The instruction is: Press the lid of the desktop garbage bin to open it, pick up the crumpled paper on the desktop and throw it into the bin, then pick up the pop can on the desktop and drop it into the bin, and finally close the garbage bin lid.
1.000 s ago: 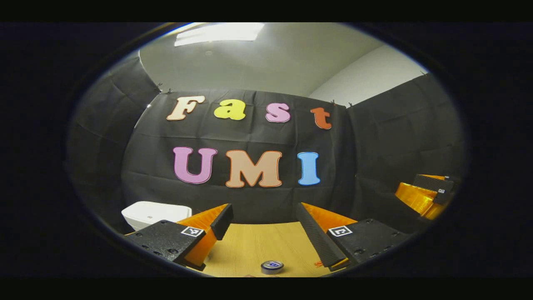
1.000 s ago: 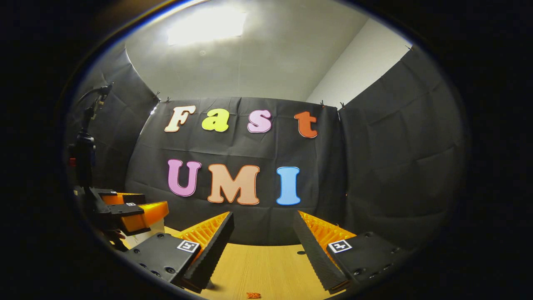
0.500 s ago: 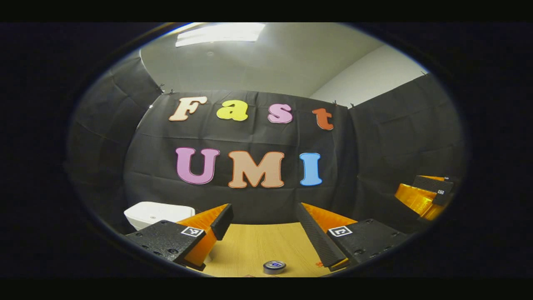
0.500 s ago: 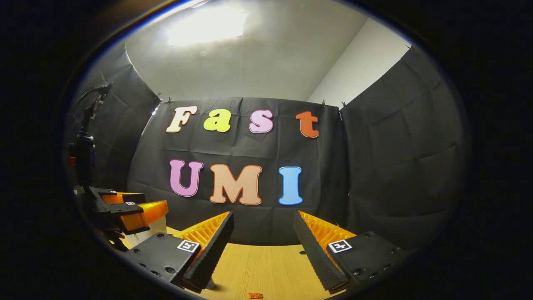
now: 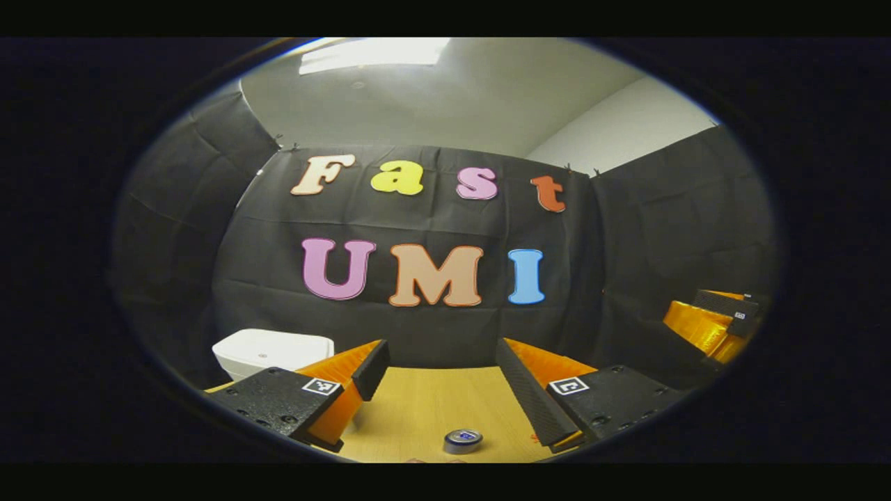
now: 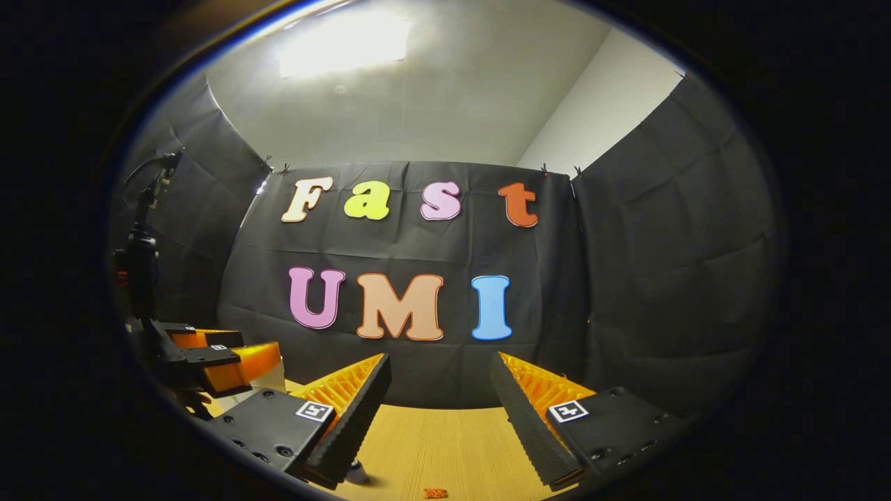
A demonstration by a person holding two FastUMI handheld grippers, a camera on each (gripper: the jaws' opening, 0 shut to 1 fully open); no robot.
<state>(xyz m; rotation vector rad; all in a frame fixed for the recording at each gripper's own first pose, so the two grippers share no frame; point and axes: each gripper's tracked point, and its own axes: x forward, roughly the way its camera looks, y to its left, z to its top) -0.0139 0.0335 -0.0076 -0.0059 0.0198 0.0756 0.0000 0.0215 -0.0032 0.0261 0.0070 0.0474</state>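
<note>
Jaws on both the left gripper [image 5: 440, 372] and right gripper [image 6: 438, 390] are spread wide, empty. Bin [image 5: 273, 350] sits lid-down near the worktop's [image 5: 424, 400] far-left corner, so pressing that lid looks like the opening move.

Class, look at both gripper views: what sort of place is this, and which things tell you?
Probably an indoor recording booth: black cloth walls, a wooden desktop carrying a white garbage bin and pop can.

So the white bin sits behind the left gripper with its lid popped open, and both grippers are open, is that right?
Not quite: in the left gripper view the white bin has its lid down, closed. It does sit behind the left gripper, and the right gripper is open too.
</note>
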